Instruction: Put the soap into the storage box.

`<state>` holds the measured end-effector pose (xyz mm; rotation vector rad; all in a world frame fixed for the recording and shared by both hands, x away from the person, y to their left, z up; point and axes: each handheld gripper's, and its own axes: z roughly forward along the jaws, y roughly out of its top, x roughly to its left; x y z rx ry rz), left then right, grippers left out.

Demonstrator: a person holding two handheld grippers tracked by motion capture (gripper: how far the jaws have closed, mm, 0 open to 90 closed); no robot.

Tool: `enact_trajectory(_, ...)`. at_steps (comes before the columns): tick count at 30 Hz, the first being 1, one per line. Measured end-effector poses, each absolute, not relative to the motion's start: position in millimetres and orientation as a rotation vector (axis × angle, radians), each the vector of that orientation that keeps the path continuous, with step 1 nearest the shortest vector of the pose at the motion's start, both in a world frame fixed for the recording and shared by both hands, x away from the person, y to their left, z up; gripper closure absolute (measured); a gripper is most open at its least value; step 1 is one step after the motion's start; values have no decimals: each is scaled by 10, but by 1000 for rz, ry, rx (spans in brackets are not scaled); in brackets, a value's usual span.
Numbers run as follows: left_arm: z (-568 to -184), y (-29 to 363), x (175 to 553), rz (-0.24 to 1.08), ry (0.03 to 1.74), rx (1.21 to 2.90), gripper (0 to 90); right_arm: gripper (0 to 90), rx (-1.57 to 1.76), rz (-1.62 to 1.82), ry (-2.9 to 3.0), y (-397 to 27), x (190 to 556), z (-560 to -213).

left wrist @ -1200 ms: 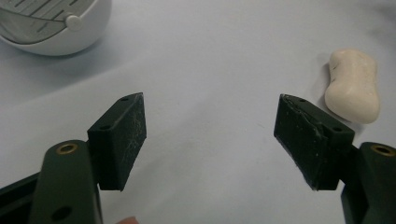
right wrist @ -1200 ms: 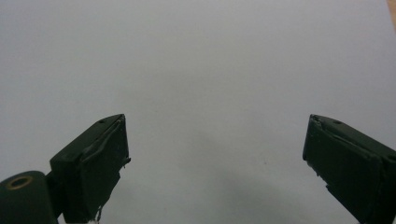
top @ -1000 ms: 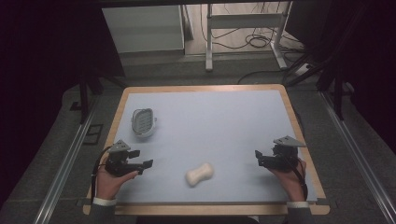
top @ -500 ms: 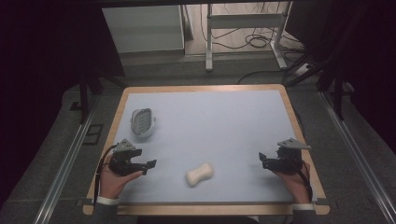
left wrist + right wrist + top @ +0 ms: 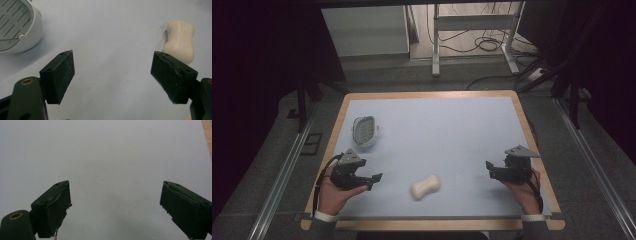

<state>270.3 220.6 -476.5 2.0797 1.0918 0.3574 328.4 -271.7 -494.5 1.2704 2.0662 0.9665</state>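
Lying flat near the front edge of the pale-blue tabletop (image 5: 452,130), roughly midway btw. the two hands, is the cream-coloured, waisted bar of soap (image 5: 426,186). Left tongs (image 5: 371,181) sit just to its left, jaws spread wide w/ nothing btw. them; they've just been opening. In the left gripper view the soap (image 5: 180,40) shows just past the right-hand jaw, apart from it. Right tongs (image 5: 490,170) are well apart on the other side, also spread, only bare mat ahead of them. White oval soap dish w/ slotted grey insert (image 5: 365,130) rests farther back on the left, well clear of the bar.

Handling, as I judge it: bar is prob. light, stiff, smooth, so likely slippery under hard pads; edges could dent if squeezed hard. Best hold looks like across the narrow waist, pads on the two long flanks, moderate pressure, so the wider ends stop it sliding out.
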Motion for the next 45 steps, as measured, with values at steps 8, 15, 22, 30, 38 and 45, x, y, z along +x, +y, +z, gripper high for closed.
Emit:
enact_trajectory(8,-4708,2045,2758,334,1066,2130,199,98,1287,984,2056,-2762,3254,-4943)
enact_trajectory(15,-4533,1926,2745,358,1015,2166,198,98,1278,955,2052,-2771,3257,-4949)
enact_trajectory(22,-4476,1701,2833,338,969,2235,199,100,1275,934,2057,-2773,3274,-4984)
enact_trajectory(30,-4483,1451,2908,300,947,2294,220,104,1285,951,2037,-2817,3257,-4960)
enact_trajectory(38,-4544,1201,2984,248,920,2359,225,106,1291,940,2031,-2847,3265,-4966)
enact_trajectory(45,-4594,1097,2981,218,895,2391,226,106,1290,932,2033,-2843,3263,-4970)
